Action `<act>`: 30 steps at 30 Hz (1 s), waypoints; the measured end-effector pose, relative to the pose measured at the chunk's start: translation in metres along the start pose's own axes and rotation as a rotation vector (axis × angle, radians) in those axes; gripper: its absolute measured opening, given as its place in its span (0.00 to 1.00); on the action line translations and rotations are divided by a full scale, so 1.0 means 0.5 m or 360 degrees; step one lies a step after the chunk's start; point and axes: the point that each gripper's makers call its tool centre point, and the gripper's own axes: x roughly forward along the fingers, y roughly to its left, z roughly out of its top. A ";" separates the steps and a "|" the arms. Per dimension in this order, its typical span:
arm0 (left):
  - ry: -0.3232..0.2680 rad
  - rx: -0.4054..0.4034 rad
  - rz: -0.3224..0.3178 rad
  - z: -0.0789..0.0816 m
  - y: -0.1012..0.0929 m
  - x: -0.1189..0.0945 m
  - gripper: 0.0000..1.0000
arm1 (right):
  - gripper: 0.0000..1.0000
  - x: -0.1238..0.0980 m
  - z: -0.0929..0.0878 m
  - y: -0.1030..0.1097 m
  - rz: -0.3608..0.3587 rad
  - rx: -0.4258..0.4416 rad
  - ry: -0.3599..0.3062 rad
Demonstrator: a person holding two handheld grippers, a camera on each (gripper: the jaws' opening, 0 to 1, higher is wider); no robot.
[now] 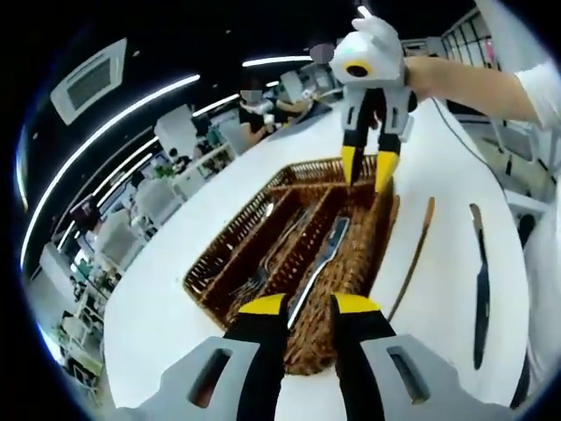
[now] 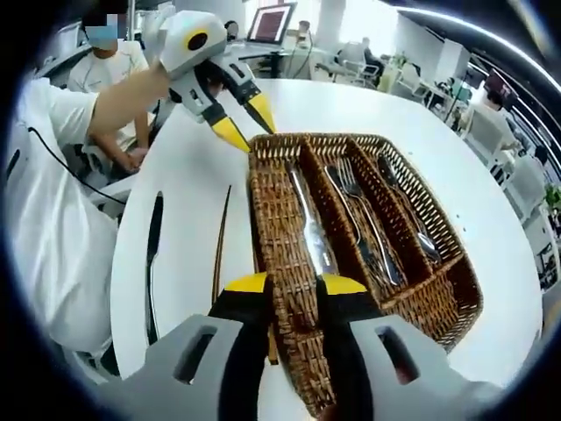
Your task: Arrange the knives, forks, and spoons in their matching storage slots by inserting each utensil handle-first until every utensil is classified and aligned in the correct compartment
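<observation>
A brown wicker tray (image 2: 280, 219) with three long slots lies on a white table (image 2: 188, 158). A silver knife (image 2: 311, 232) rests in one outer slot, forks (image 2: 359, 210) in the middle one and spoons (image 2: 412, 224) in the other outer one. Beside the tray lie a thin brown-handled utensil (image 2: 219, 241) and a black-handled knife (image 2: 153, 254). My right gripper (image 2: 296, 283) is open, its jaws straddling the tray's near wall by the knife slot. My left gripper (image 2: 245, 123) is open just off the tray's opposite corner. In the left gripper view, my left gripper (image 1: 308, 304) hangs over the tray (image 1: 228, 246), and my right gripper (image 1: 366, 168) is at its far rim.
A person's arm (image 1: 473, 79) in a white sleeve holds the right gripper. The black-handled knife (image 1: 480, 289) lies close to the table edge. Another person (image 2: 105, 53) sits beyond the table. Office desks and chairs stand around.
</observation>
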 end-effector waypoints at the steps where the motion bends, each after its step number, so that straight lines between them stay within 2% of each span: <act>1: -0.0007 -0.0009 0.0005 -0.001 -0.003 -0.003 0.18 | 0.21 -0.002 0.001 0.003 0.0001 0.0006 -0.0016; 12: -0.0123 -0.0150 0.0038 -0.013 -0.043 -0.039 0.22 | 0.25 -0.011 0.003 0.039 0.0006 0.0000 -0.0102; 30: -0.0176 -0.0346 -0.0018 -0.073 -0.135 -0.058 0.25 | 0.27 -0.012 -0.003 0.086 0.0036 -0.0026 -0.0190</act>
